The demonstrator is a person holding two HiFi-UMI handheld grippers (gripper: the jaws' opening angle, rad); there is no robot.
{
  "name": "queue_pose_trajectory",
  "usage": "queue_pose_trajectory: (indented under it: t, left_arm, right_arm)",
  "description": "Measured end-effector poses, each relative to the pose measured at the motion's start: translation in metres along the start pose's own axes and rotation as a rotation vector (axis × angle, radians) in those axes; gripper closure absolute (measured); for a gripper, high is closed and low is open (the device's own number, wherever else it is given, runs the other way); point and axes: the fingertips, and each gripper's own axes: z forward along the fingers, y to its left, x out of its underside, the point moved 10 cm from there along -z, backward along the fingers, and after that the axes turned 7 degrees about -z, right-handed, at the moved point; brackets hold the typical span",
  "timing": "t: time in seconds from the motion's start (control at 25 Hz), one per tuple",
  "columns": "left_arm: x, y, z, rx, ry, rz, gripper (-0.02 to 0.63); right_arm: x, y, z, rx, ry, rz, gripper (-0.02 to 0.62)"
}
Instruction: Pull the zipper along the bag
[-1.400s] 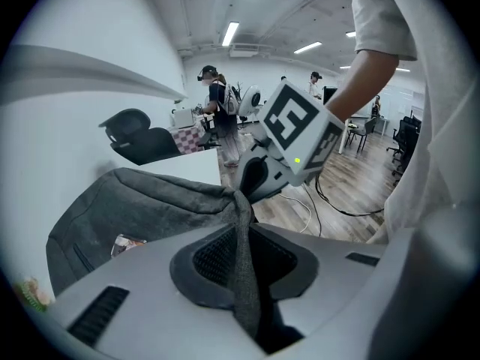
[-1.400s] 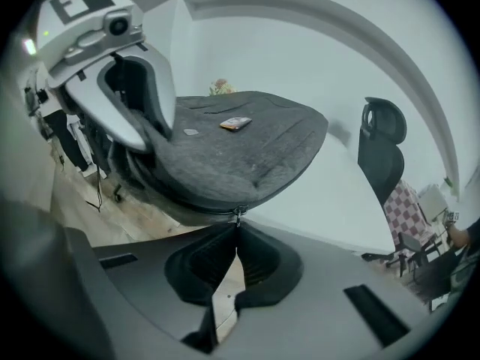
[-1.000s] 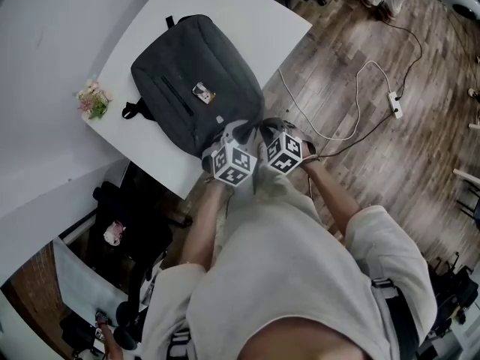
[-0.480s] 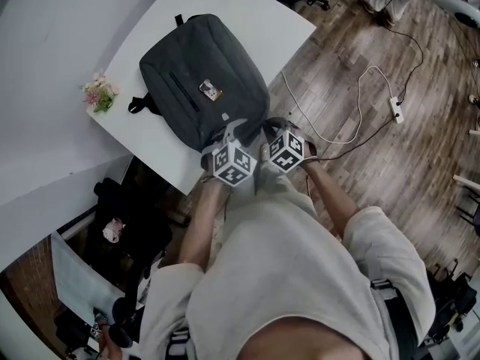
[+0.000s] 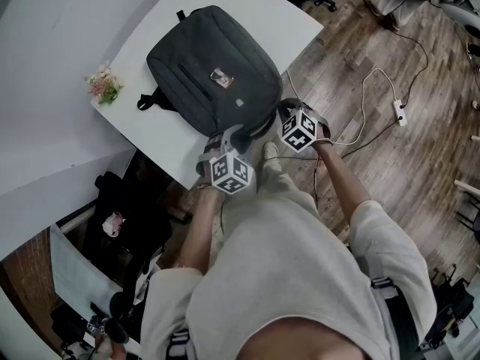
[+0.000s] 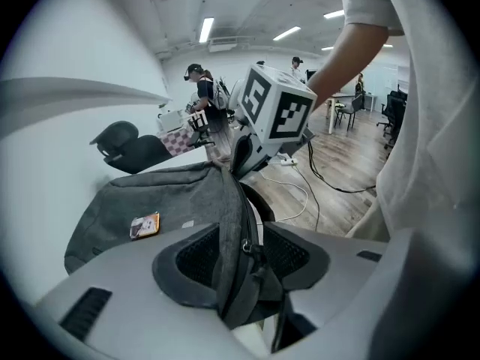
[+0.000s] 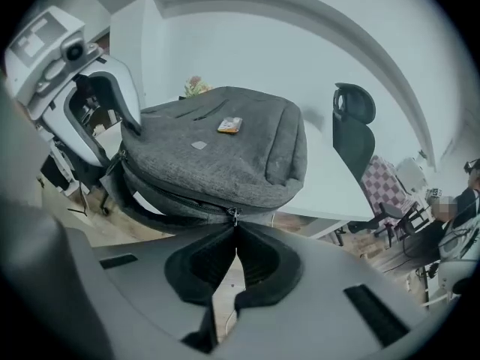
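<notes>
Grey fabric backpack [image 5: 214, 73] lying flat on white table [image 5: 255, 6], reaching the table's near edge, left gripper [image 6: 241, 246] at that table edge, jaws opening with a backpack fold between them, right gripper [image 7: 234, 235] pinched tight on zipper pull [image 7: 234, 217] just off the table edge

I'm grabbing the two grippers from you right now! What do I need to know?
Left gripper: jaws opening, with a fold of the backpack between them; the pads are not pressing on it.
Right gripper: shut on the zipper pull at the backpack's near edge.
The backpack lies flat on the white table, near end at the table's edge.
Done: the pull is gripped. How far the zip has run, I cannot tell.
Left: probably steady the backpack with the left gripper, then draw the pull along the zip.
</notes>
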Motion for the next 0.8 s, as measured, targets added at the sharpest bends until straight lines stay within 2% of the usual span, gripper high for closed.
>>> queue_pose_trajectory:
  t: [0.28, 0.48, 0.8]
  left_arm:
    - [0.012, 0.006, 0.009, -0.039, 0.069, 0.096, 0.404]
    - [0.007, 0.006, 0.019, -0.032, 0.083, 0.136, 0.448]
    - [0.001, 0.008, 0.023, -0.028, 0.068, 0.097, 0.491]
  right_arm:
    - [0.006, -0.029, 0.007, 0.014, 0.044, -0.063, 0.578]
    - [0.005, -0.036, 0.010, 0.017, 0.059, -0.055, 0.578]
    - [0.005, -0.023, 0.000, 0.048, 0.085, -0.025, 0.578]
